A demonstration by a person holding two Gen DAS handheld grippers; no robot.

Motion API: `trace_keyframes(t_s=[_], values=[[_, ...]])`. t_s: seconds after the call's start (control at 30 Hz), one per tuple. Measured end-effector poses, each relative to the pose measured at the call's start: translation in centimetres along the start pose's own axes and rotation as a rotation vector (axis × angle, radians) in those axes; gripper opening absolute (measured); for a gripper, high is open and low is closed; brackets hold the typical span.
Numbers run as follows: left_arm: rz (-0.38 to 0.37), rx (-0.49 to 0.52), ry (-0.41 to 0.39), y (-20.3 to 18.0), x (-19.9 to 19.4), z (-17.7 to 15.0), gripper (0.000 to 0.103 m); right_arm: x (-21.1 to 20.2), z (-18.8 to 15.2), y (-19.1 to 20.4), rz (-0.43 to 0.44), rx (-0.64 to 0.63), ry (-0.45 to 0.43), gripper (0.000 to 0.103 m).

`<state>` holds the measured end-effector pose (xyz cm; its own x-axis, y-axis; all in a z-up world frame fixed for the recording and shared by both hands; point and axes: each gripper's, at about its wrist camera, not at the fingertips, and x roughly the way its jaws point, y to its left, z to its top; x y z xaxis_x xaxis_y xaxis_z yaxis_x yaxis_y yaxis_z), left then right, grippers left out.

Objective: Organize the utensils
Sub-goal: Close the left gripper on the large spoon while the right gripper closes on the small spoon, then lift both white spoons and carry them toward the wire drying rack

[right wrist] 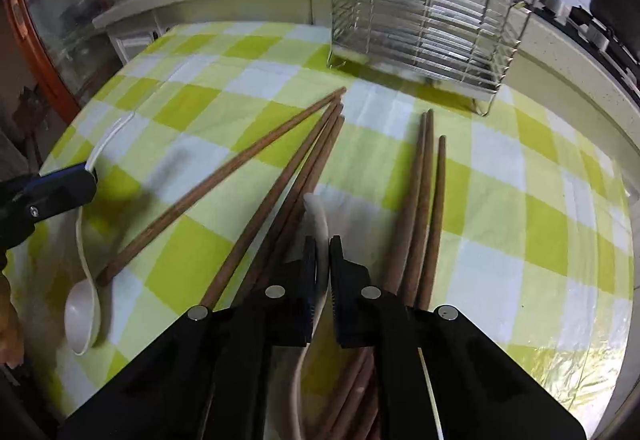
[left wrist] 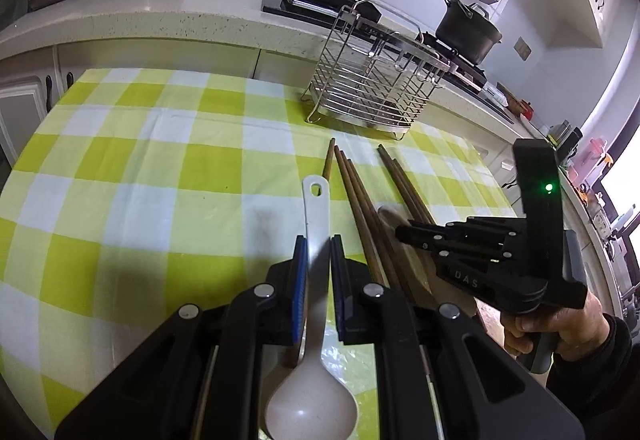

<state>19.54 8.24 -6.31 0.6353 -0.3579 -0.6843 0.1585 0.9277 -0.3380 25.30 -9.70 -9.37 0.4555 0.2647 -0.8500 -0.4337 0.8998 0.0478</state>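
A green-checked tablecloth (left wrist: 132,167) spreads ahead of both tools (kitchen counter (left wrist: 160,27) beyond). The left gripper (left wrist: 319,252) clamps a white spoon (left wrist: 316,224); the right gripper (right wrist: 323,252) pinches a second spoon (right wrist: 318,215), chopsticks (right wrist: 280,183) flanking, wire rack (right wrist: 424,23) ahead.

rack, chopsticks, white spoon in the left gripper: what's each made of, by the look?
Rack: metal wire, probably stainless; bright mirror glints on thin rods.
Chopsticks: likely wood or bamboo; matte brown, faint grain, no shine.
White spoon: plastic or melamine, possibly ceramic; smooth off-white with a soft sheen and a moulded hanging hole in the handle.
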Motion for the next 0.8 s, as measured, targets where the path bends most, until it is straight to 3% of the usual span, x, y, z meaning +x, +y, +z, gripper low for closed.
trace_keyframes(t_s=[0.53,0.57,0.63,0.8], values=[[0.051,0.054,-0.034,-2.7,-2.4,0.0,0.012,-8.0,-1.4,-1.3,0.077,0.059,-0.168,0.007],[0.060,0.054,-0.027,-2.5,-2.3,0.0,0.014,-8.4,-1.5,-1.5,0.080,0.064,-0.175,0.007],[0.103,0.052,-0.003,-1.7,-1.6,-0.3,0.040,-9.1,-1.9,-1.9,0.090,0.077,-0.190,0.007],[0.152,0.058,0.087,-0.2,1.0,-0.7,0.039,-10.0,-2.8,-3.3,0.076,0.110,-0.206,0.007]])
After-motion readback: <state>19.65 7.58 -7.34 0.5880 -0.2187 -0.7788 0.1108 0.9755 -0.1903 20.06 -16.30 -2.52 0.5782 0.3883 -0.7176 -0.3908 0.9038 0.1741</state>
